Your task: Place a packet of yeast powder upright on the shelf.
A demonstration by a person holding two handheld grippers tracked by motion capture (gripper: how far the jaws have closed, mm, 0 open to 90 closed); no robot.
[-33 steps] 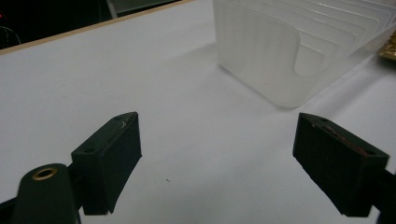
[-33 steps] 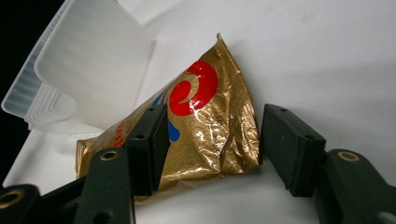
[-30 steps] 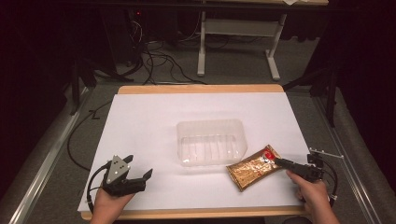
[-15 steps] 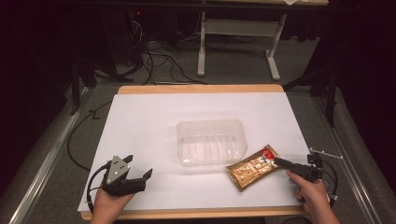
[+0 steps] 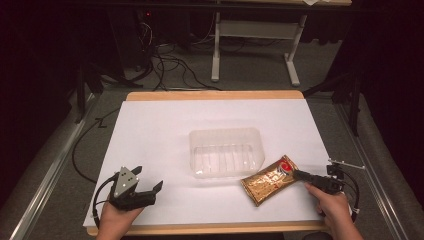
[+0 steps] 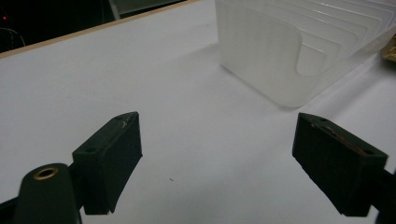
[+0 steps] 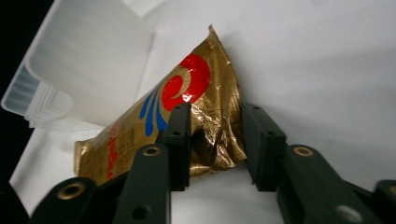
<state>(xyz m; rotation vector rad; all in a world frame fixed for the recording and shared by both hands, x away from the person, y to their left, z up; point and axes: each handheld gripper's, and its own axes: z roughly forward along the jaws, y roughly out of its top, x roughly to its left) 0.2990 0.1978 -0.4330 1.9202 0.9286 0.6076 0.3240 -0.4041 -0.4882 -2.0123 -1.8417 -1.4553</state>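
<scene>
We note the gold packet point(image 5: 270, 180) lying flat on the white surface point(image 5: 165, 125), at its near right part, set at a slant with its red-swirl end toward the far right. Its left long edge sits just beside the near right corner of the clear plastic tray point(image 5: 226, 151); from the high view we cannot tell whether they touch.

Right tool point(image 5: 298, 174): held low in the person's right hand point(image 5: 334, 206), pointing left at the packet's red-marked end. In the right gripper view the right tool point(image 7: 214, 140) has its two black jaws on either side of the packet's point(image 7: 187, 112) crumpled end corner. The jaws have just been closing, with foil between them. The left jaw lies against the foil; a sliver of gap shows at the right jaw, so we read the pads as not yet pressing from both sides.

Left tool point(image 5: 150, 181): in the left hand point(image 5: 116, 220) at the near left of the surface, well apart from the packet. In the left gripper view its jaws stand wide apart with bare surface between them, and the tray point(image 6: 299, 42) ahead to the right.
</scene>
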